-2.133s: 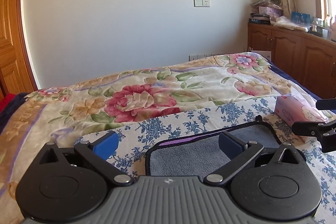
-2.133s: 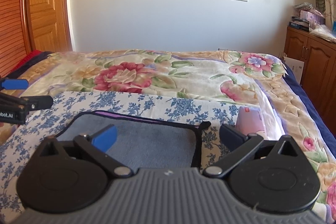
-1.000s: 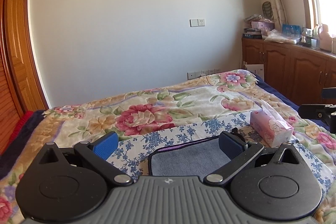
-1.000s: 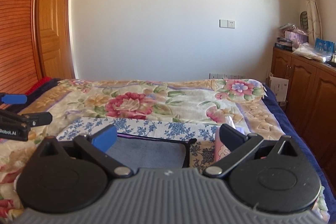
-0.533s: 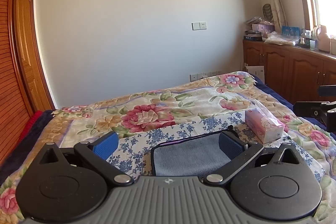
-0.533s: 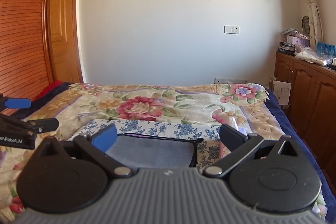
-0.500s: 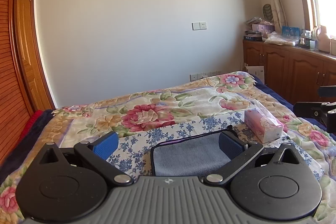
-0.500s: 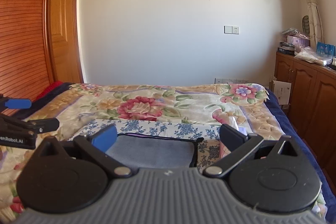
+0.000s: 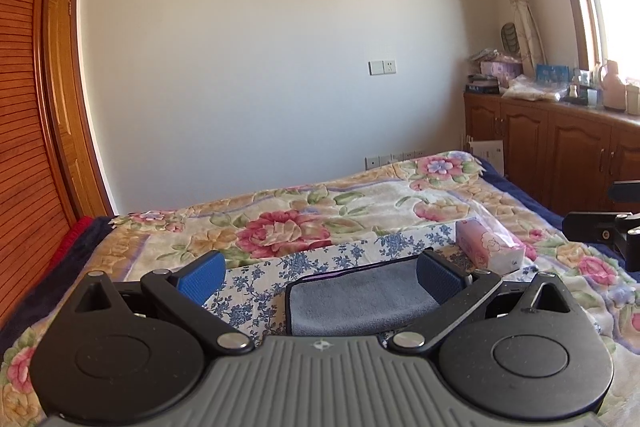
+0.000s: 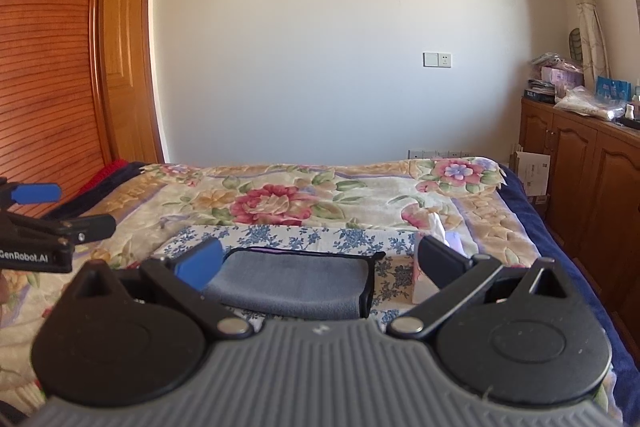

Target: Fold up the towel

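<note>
A grey towel (image 9: pixel 360 297) with a dark border lies folded on a blue-flowered cloth (image 9: pixel 256 287) on the bed. It also shows in the right wrist view (image 10: pixel 296 283). My left gripper (image 9: pixel 320 277) is open and empty, held above and behind the towel. My right gripper (image 10: pixel 320 261) is open and empty too, also back from the towel. Each gripper shows at the edge of the other's view, the right one (image 9: pixel 600 231) and the left one (image 10: pixel 52 227).
A pink tissue pack (image 9: pixel 486 247) lies right of the towel, also in the right wrist view (image 10: pixel 424 279). The floral bedspread (image 9: pixel 304 219) covers the bed. Wooden cabinets (image 9: pixel 560 155) stand at the right, a wooden door (image 10: pixel 128 67) at the left.
Both grippers have pulled back and up from the towel, which now looks smaller and farther. Both stayed open. The towel has not moved.
</note>
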A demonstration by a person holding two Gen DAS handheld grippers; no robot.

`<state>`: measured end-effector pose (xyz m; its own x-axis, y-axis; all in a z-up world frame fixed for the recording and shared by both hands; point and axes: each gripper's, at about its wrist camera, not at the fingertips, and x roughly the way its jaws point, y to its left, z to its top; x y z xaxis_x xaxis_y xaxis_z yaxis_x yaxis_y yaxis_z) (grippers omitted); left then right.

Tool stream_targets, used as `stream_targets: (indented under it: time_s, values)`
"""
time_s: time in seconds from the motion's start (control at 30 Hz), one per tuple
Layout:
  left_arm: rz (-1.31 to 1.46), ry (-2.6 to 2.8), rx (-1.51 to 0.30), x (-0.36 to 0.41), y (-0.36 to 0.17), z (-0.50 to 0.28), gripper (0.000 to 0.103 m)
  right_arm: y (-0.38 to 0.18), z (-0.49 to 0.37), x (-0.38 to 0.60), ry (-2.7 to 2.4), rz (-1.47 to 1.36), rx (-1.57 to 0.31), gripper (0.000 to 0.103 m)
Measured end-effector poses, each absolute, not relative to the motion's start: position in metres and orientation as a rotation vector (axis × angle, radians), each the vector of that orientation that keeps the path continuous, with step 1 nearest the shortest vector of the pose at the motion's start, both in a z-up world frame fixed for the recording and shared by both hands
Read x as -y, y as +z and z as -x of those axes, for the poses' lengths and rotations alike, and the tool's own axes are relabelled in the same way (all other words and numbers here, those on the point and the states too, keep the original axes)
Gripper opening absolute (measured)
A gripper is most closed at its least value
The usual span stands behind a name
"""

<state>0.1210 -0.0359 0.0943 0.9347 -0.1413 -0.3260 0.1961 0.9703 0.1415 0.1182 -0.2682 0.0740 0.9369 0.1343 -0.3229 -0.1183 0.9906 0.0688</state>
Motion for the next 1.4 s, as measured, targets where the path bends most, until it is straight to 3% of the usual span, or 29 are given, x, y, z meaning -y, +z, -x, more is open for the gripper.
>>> stream_targets:
  time_s: [1.4]
  values:
    - [-0.136, -0.134, -0.310, 0.010, 0.045, -0.047, 0.103, 0.048, -0.041, 0.272, 0.119, -0.022, -0.293, 0.103]
